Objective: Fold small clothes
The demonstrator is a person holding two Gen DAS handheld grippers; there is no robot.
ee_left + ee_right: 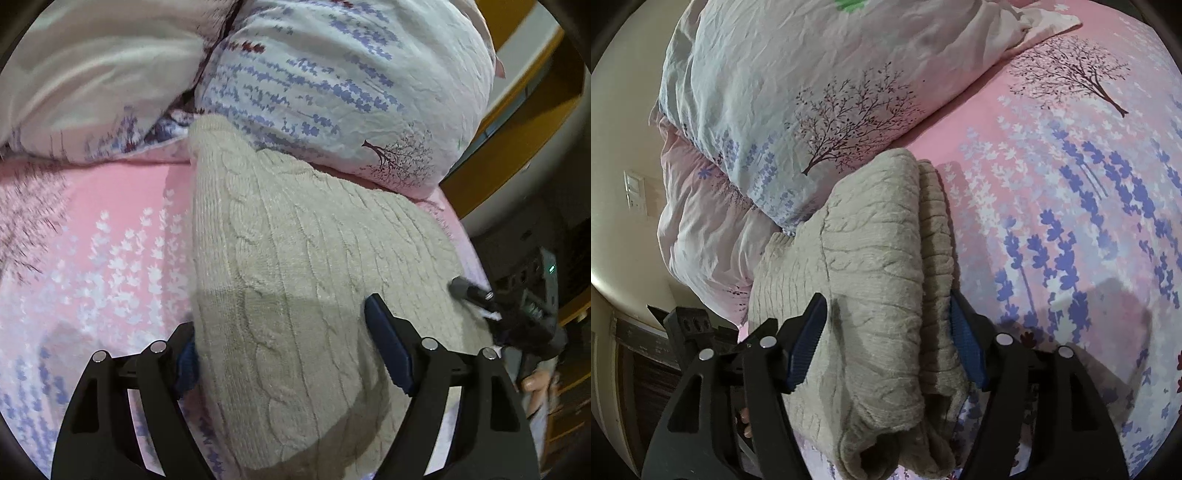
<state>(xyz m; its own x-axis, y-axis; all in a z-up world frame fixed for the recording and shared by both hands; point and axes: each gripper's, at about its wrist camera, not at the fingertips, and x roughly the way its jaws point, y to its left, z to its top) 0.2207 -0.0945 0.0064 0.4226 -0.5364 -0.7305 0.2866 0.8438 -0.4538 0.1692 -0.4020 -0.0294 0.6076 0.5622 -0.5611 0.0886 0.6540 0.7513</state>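
Sweater first: a beige cable-knit sweater lies folded into a thick bundle on the pink bedsheet printed with lavender sprigs and bare trees, its far end butting against the crumpled white floral duvet. Right gripper straddles that bundle, blue-padded fingers hugging both sides of the stacked folds; they look pressed into the knit, a medium-width hold. Over on the other camera, the left gripper stands wide, the same sweater filling the gap between its fingers; the left pad is tucked against the knit's edge, the right pad rests on the fabric, though whether it truly grips, I cannot tell.
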